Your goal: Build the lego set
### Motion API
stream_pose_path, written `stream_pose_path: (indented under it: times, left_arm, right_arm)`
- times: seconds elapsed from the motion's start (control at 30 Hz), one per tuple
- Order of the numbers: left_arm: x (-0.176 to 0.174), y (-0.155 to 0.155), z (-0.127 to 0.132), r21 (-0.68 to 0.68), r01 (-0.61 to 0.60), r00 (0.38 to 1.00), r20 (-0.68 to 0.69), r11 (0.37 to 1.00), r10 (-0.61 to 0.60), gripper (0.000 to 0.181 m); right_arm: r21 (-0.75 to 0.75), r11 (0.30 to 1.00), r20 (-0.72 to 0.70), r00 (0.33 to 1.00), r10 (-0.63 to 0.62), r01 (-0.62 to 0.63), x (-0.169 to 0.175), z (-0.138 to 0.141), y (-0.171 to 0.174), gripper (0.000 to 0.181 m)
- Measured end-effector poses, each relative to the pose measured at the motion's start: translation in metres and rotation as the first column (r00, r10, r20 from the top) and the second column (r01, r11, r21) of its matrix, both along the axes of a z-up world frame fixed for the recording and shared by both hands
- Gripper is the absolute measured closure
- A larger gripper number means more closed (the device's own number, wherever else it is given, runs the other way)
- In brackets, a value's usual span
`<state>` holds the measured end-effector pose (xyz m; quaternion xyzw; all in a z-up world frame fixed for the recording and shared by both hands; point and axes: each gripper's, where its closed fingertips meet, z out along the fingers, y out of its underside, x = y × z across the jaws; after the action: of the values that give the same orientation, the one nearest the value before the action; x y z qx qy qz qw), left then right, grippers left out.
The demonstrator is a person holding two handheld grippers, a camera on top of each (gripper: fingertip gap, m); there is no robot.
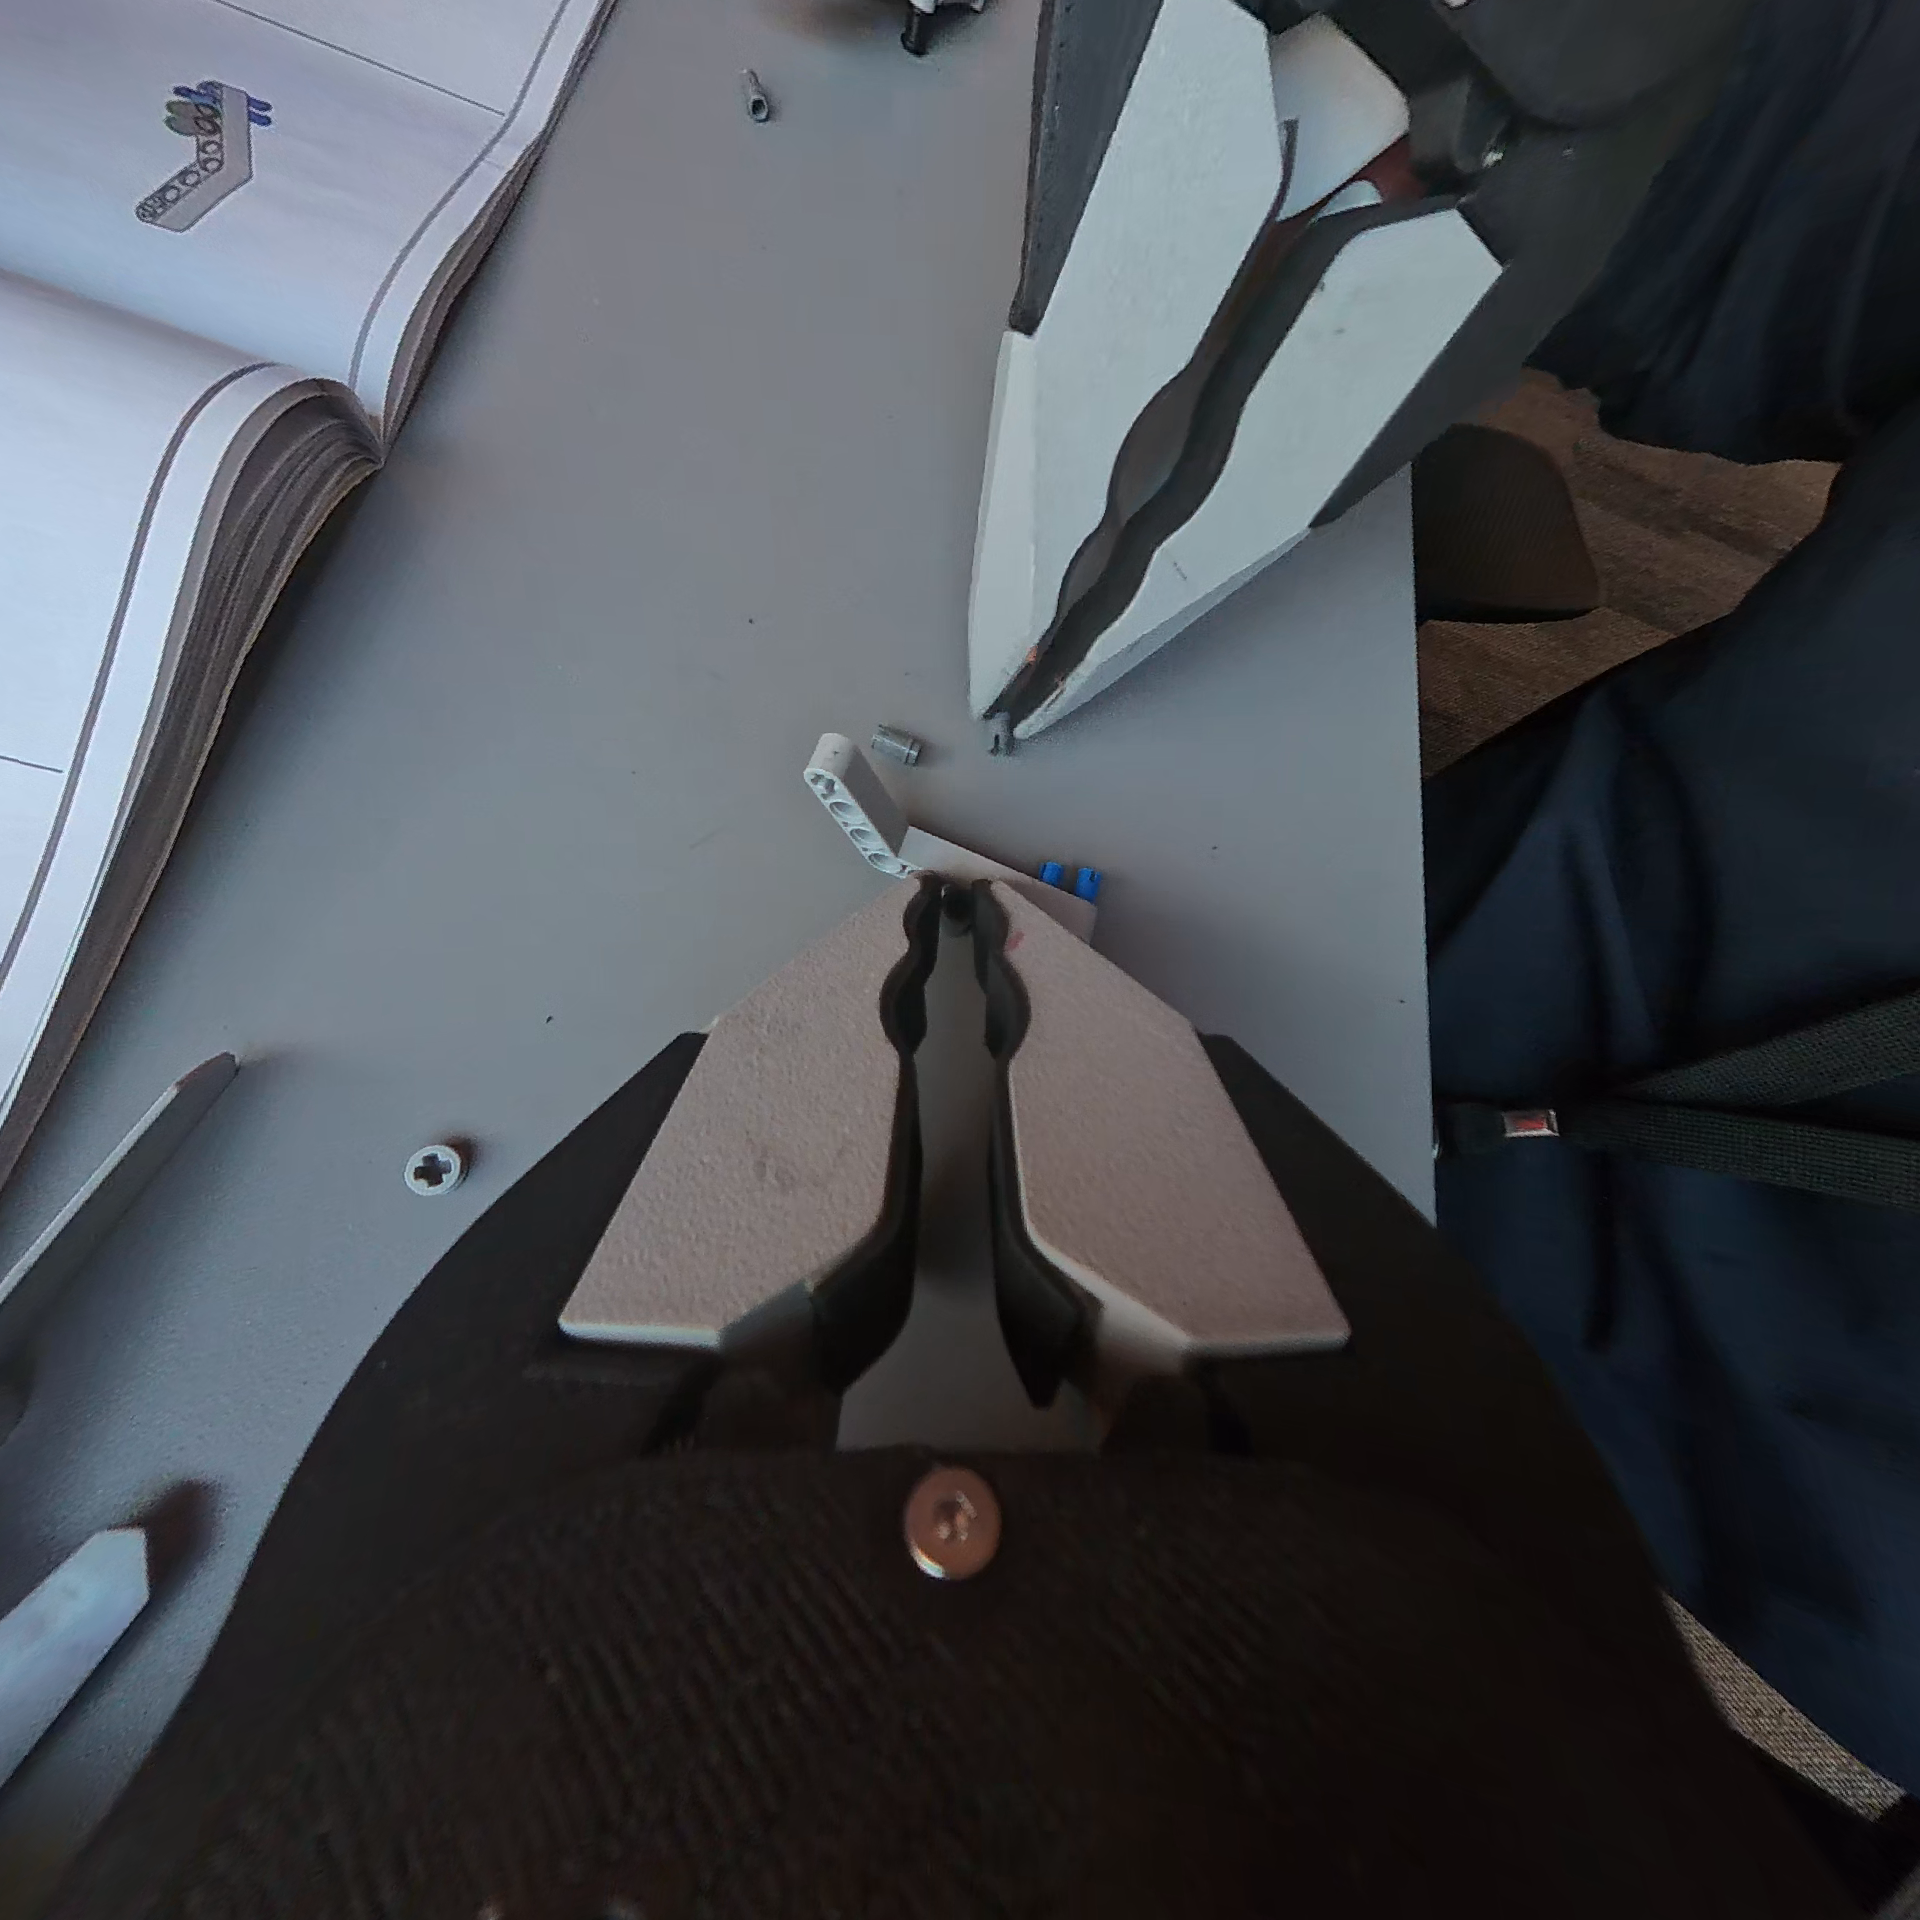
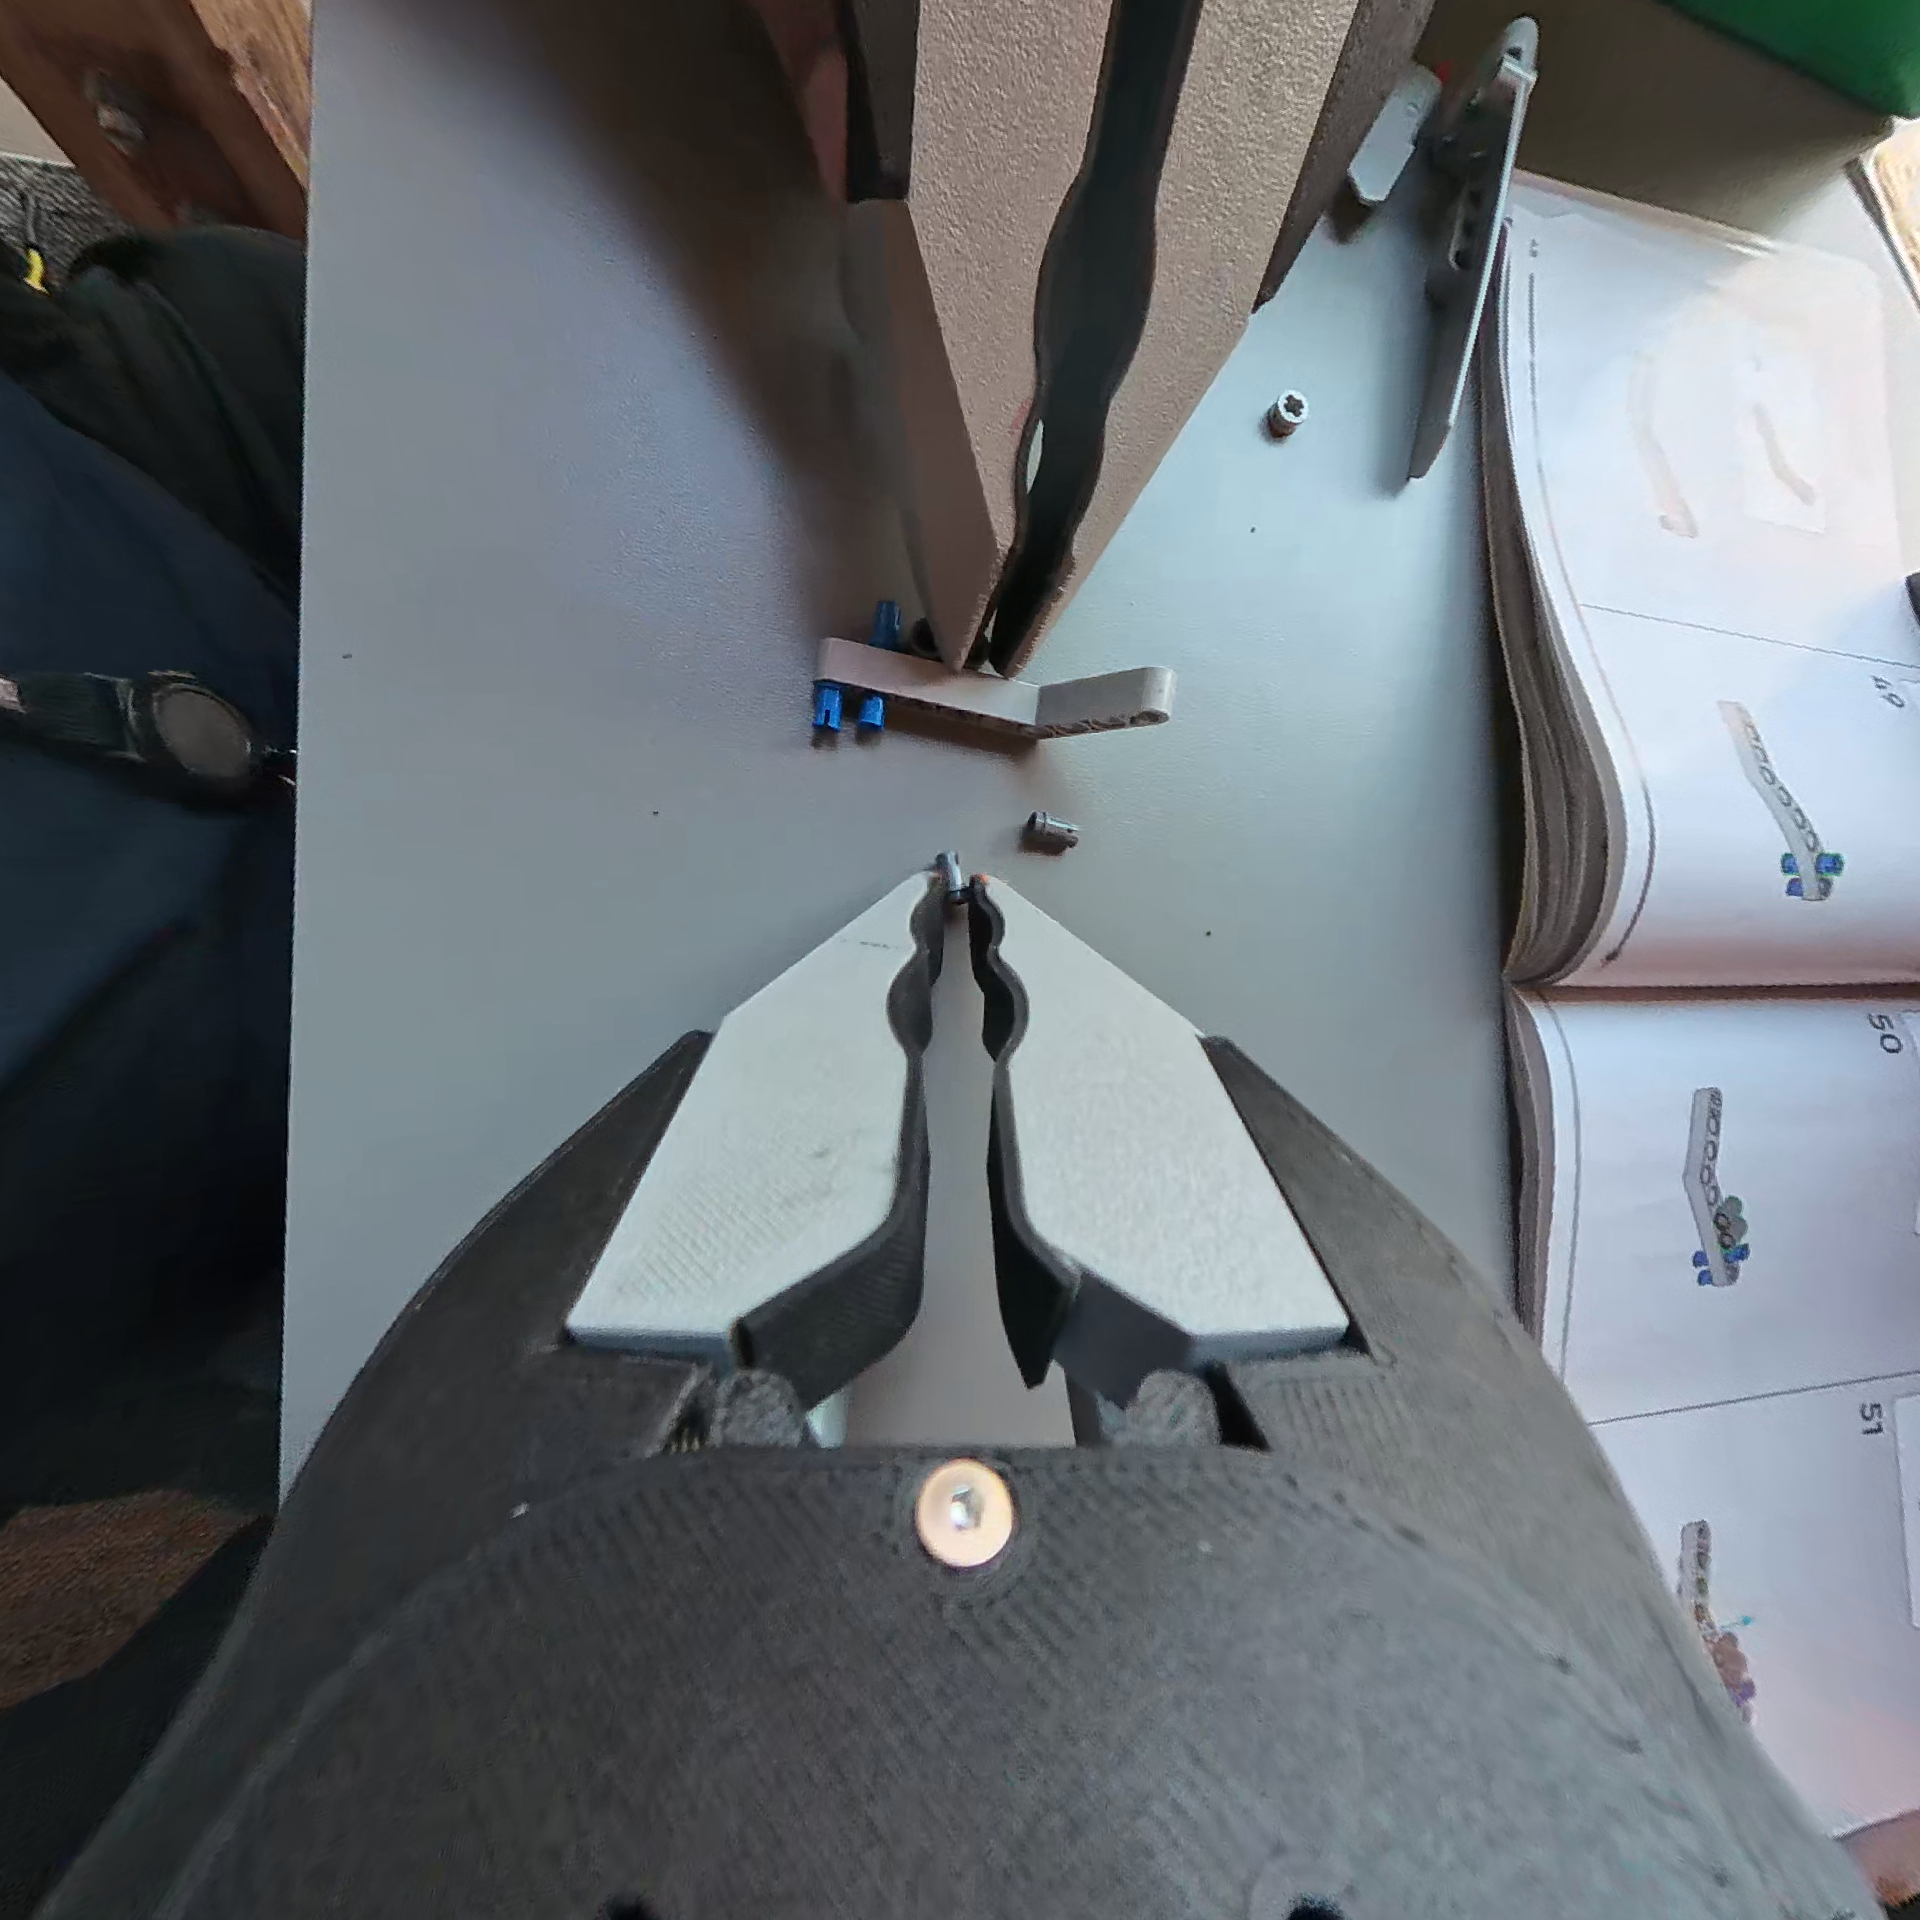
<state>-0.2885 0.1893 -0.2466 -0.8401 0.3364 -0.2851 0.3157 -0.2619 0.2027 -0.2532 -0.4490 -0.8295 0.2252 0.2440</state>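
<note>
While the left hand-held gripper (image 2: pixel 977 660) pins the bent grey beam (image 2: pixel 997 701) flat on the table (image 2: pixel 623 416), its long axis crosswise, the right hand-held gripper (image 2: pixel 958 888), nearly closed on a small dark pin (image 2: pixel 950 865), sits just short of the beam's near side.

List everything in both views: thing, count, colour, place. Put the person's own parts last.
Table: one, grey, under everything.
Bent beam: one, light grey, table centre, under the left tongs' tips.
Blue pins: three seen, at the beam's end near the table edge.
Small pin: one, dark grey, in the right tongs' tips.
Bush: one, dark grey, loose, between beam and right tongs.
Round axle piece: one, light grey, loose, near the booklet.
Long parts: grey, count unclear, beside the booklet.
Instruction booklet: one, white, open, at the table's side.
Green object: one, corner, kind unclear.
Left tongs: tips on the beam.
Right tongs: shut on the small pin.
Person's dark clothing: at the table edge.
</note>
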Motion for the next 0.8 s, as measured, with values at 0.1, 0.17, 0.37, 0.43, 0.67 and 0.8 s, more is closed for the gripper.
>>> stream_pose_path:
  times: [0.1, 0.17, 0.37, 0.43, 0.67, 0.8]
  left_arm:
    - [0.000, 0.000, 0.000, -0.003, 0.000, 1.000, 0.002, 1.000, 0.000, 0.179]
    - [0.000, 0.000, 0.000, -0.002, 0.000, 1.000, 0.002, 1.000, 0.000, 0.179]
    - [0.000, 0.000, 0.000, 0.003, -0.001, 1.000, -0.002, 1.000, 0.001, 0.179]
    - [0.000, 0.000, 0.000, 0.003, 0.000, 1.000, -0.002, 1.000, 0.000, 0.179]
    - [0.000, 0.000, 0.000, 0.000, -0.001, 1.000, 0.001, 1.000, 0.001, 0.179]
    - [0.000, 0.000, 0.000, -0.005, -0.002, 1.000, 0.004, 1.000, 0.002, 0.179]
  right_arm:
    - [-0.019, 1.000, -0.003, 1.000, -0.024, 0.024, -0.003, -0.001, 0.001, 0.181]
    - [-0.051, 0.996, 0.005, 0.998, -0.069, 0.069, -0.007, -0.001, 0.002, 0.181]
    - [-0.152, 0.978, 0.050, 0.989, -0.136, 0.142, -0.017, -0.001, -0.003, 0.181]
    - [-0.169, 0.973, 0.062, 0.987, -0.148, 0.157, -0.021, -0.001, -0.004, 0.181]
    - [-0.192, 0.969, 0.071, 0.987, -0.142, 0.153, -0.026, -0.001, -0.005, 0.181]
    - [-0.194, 0.971, 0.080, 0.989, -0.125, 0.138, -0.026, -0.001, -0.006, 0.181]
